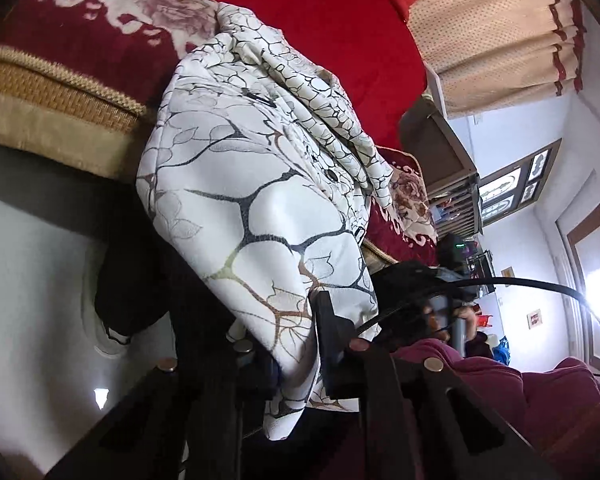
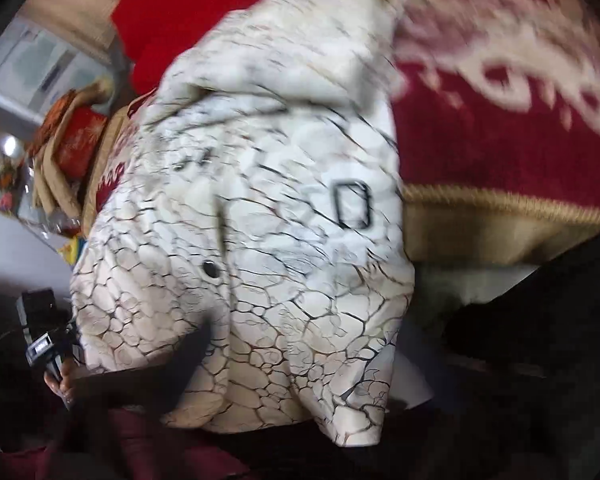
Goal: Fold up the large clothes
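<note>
White crackle-print jacket point(image 1: 260, 184) hangs bunched off the bed point(image 1: 320, 20) edge, hem clenched in the left gripper point(image 1: 284, 344). Right gripper point(image 2: 204, 364) spread wide, grasping nothing, one finger blurred against the cloth. No neat fold visible; most folding looks left.

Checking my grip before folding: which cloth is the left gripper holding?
The white vein-printed garment, pinched by the left gripper; the red blankets lie beneath it.

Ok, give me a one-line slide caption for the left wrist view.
Left gripper shut on the hem of the white crackle-print garment, which drapes off the red patterned bed cover.
</note>
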Motion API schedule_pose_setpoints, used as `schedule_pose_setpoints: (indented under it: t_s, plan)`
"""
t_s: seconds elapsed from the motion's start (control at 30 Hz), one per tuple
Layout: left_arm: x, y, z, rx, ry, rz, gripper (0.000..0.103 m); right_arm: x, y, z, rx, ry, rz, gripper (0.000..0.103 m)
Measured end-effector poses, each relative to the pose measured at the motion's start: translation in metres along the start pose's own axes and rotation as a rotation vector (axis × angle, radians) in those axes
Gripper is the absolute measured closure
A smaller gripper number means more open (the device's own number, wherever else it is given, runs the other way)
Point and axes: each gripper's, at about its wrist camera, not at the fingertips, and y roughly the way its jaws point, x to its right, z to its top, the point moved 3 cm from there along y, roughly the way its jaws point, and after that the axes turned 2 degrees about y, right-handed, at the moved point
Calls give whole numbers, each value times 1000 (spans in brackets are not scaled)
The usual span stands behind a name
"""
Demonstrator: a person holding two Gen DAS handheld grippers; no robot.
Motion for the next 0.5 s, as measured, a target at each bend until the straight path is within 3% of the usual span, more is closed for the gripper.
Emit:
schedule_pose_setpoints:
  t_s: [0.03, 0.1, 0.17, 0.2, 0.27, 0.33, 0.4, 0.47, 0.5]
  plan:
    - [-1, 2, 0, -15, 3, 7, 89, 16, 11, -1, -26, 52, 10, 0]
    - [-5, 10, 1, -44, -32, -16, 73, 39, 35, -4, -123, 132, 19, 0]
    - [-11, 10, 2, -51, -76, -70, 42, 54, 53, -2, -139, 194, 56, 0]
    - [-11, 10, 4, -41, -83, -83, 40, 61, 68, -4, -185, 233, 45, 0]
    - [-9, 12, 4, -46, -58, -54, 40, 73, 99, -10, -309, 284, 9, 0]
    - [-7, 15, 4, -43, -45, -42, 43, 85, 122, -15, -351, 363, 12, 0]
    - [-6, 14, 5, -29, -25, -13, 65, 87, 136, -16, -358, 441, 95, 2]
    - [-8, 10, 5, -18, -18, 8, 82, 76, 132, -10, -293, 416, 209, 29]
    - [-9, 9, 6, -11, -19, 6, 87, 65, 124, -5, -258, 356, 228, 53]
